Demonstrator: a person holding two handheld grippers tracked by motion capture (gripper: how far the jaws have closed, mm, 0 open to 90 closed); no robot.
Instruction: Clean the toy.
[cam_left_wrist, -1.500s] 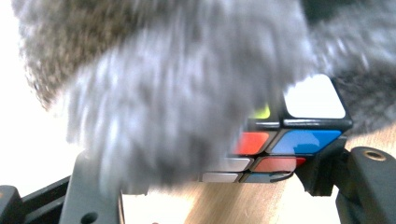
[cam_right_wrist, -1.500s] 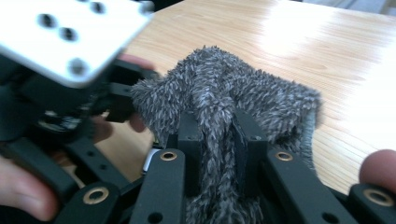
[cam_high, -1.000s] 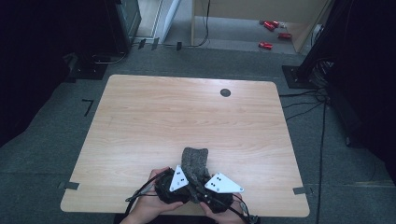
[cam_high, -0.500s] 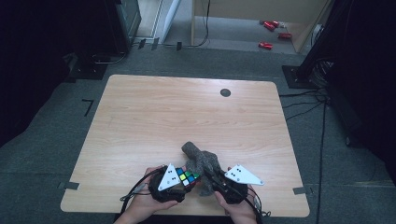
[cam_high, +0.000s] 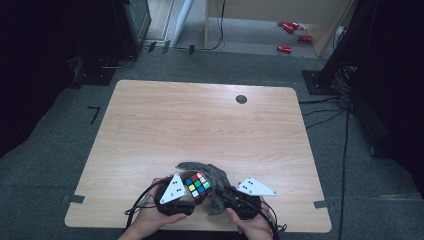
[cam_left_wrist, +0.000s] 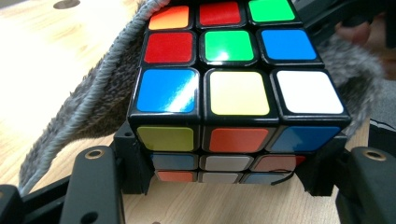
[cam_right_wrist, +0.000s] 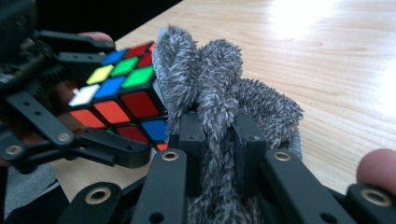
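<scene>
Both grippers are down at the near edge of the wooden table (cam_high: 150, 130), pretty much side by side, hands coming in from the bottom of the high view.

The left gripper (cam_high: 189, 196) has its jaws clamped on a scrambled Rubik's cube (cam_high: 198, 186), one jaw on each side of the lower layers. In the left gripper view the cube (cam_left_wrist: 238, 88) sits right up against the camera, top face showing orange, red, green, then red, green, blue, then blue, yellow, white. It looks held just above the tabletop, though I can't tell for sure if the bottom touches the wood.

The right gripper (cam_high: 227, 195) is squeezed narrow on a fuzzy grey cloth (cam_high: 215, 175). In the right gripper view you can see a fold of the cloth (cam_right_wrist: 219, 93) bunched up between the two black jaws and standing up past them.

The cloth wraps around the far and right side of the cube, touching it, and the rest trails onto the table. Not really a container, more like the cloth half cups the cube from behind, with the cube's top and near faces fully exposed.

There's a small dark round grommet (cam_high: 241, 99) at the far side of the table, well apart from everything. A few red things (cam_high: 290, 30) lie on the floor way beyond the far edge, too small to identify.
</scene>
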